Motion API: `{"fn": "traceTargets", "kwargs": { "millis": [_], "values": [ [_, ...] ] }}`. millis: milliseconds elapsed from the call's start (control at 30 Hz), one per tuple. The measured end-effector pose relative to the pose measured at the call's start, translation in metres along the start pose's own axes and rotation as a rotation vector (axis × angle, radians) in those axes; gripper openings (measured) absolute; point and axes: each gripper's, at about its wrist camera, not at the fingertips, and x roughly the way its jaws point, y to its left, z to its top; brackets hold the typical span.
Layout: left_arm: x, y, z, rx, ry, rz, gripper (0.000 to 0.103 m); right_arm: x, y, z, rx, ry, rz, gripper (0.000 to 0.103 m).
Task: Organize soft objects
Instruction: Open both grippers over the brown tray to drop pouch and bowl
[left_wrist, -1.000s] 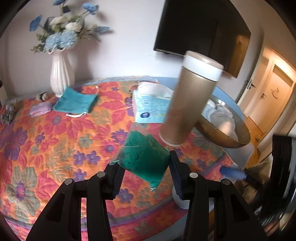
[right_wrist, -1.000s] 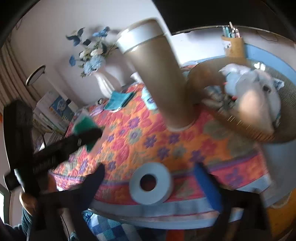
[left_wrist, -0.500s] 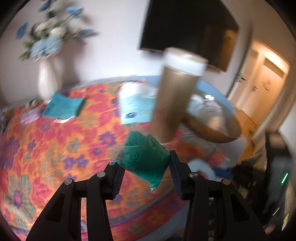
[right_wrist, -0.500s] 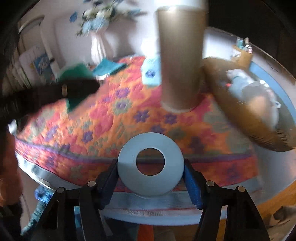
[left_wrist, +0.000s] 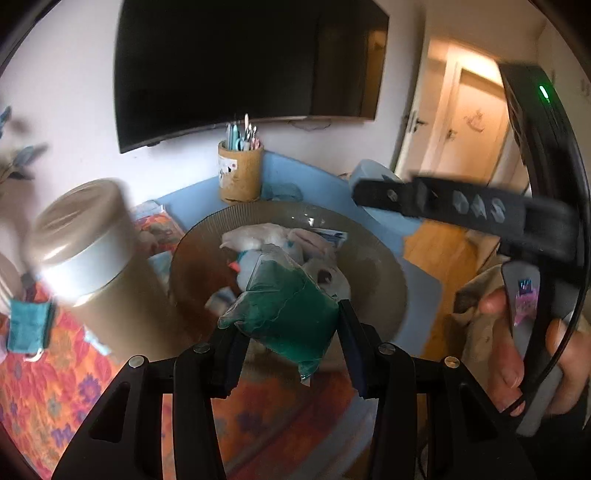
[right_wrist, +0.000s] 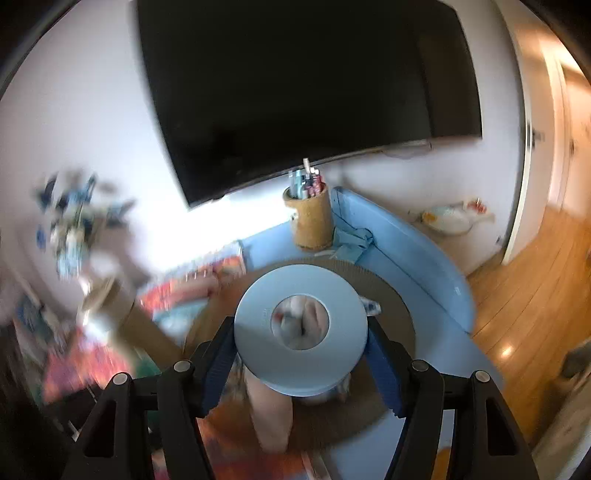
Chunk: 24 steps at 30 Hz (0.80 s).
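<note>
Green pouch (left_wrist: 288, 314) pinched in left gripper (left_wrist: 290, 354), hanging over bowl (left_wrist: 388, 295) just ahead. Right gripper (right_wrist: 301, 362) clamps blue ring (right_wrist: 301, 325) above same bowl. Lower both low, release onto plush pile (left_wrist: 273, 240), avoid rim.

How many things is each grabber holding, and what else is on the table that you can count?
Green bag in the left gripper: 1
Blue ring in the right gripper: 1
Bowl with soft things in it: 1
Tall tube: 1
Pen cup: 1
Total: 5
</note>
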Motion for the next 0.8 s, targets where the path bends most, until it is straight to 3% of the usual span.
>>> {"fn": "traceTargets", "kwargs": {
  "millis": [133, 233, 333, 367, 700, 800],
  "values": [
    [0.034, -0.004, 0.014, 0.024, 0.023, 0.075, 0.043, 0.045, -0.017, 0.02, 0.071, 0.063, -0.045, 0.066],
    [0.048, -0.001, 0.018, 0.034, 0.026, 0.121, 0.047, 0.071, -0.027, 0.026, 0.126, 0.103, -0.014, 0.066],
    [0.057, 0.004, 0.021, 0.011, 0.044, 0.089, 0.07, 0.086, -0.033, 0.03, 0.151, 0.144, -0.002, 0.068],
    [0.058, 0.004, 0.02, 0.002, 0.053, 0.069, 0.072, 0.09, -0.036, 0.029, 0.162, 0.164, 0.003, 0.068],
    [0.04, -0.015, 0.011, 0.067, -0.004, 0.068, 0.08, 0.066, -0.044, 0.012, 0.161, 0.144, 0.006, 0.069],
    [0.028, -0.016, 0.008, 0.082, -0.022, 0.015, 0.086, 0.06, -0.047, 0.013, 0.18, 0.144, 0.019, 0.078]
  ]
}}
